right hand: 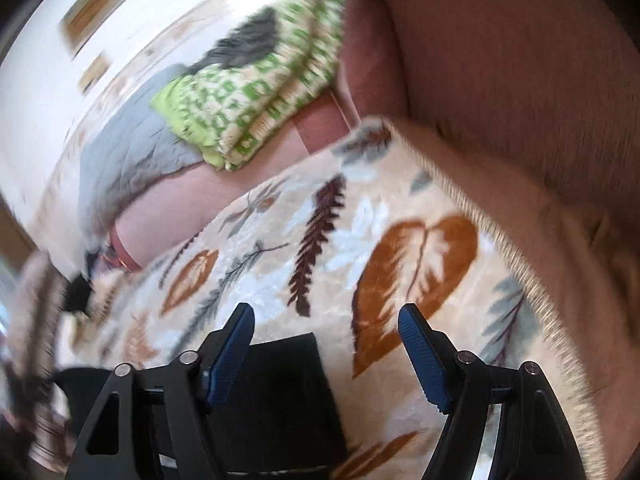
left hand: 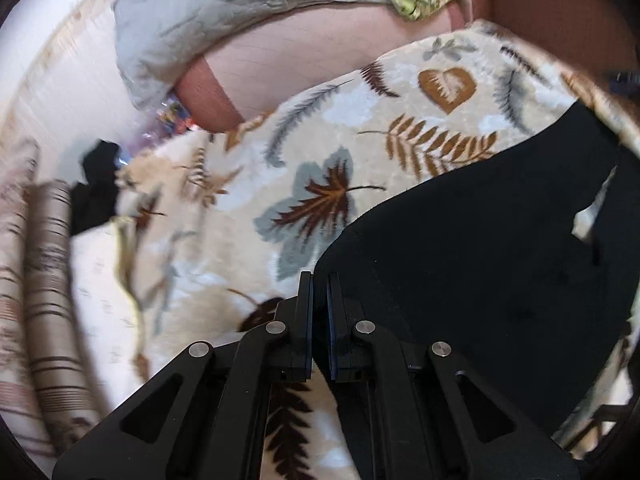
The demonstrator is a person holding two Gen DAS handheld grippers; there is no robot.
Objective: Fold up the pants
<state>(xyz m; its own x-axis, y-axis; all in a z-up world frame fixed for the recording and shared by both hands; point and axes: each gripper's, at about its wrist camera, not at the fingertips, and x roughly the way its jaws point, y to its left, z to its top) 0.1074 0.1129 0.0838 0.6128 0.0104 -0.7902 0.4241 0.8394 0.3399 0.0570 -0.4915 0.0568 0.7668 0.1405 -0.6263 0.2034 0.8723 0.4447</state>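
Note:
Black pants (left hand: pixel 480 248) lie spread on a cream blanket with a leaf print (left hand: pixel 312 160). My left gripper (left hand: pixel 319 280) is shut on the left edge of the pants, with black fabric pinched between the nearly closed fingers. In the right wrist view a folded corner of the pants (right hand: pixel 280 392) lies low in the frame, between and below the fingers. My right gripper (right hand: pixel 326 312) is open wide and empty, hovering just above the blanket (right hand: pixel 360 216) past that corner.
A grey quilt (left hand: pixel 192 12) and a folded green patterned cloth (right hand: pixel 256 92) lie on the far side. A reddish-brown sofa back (right hand: pixel 500 60) rises at the right. A striped cushion (left hand: pixel 48 280) and a small dark item (left hand: pixel 96 196) sit at the left.

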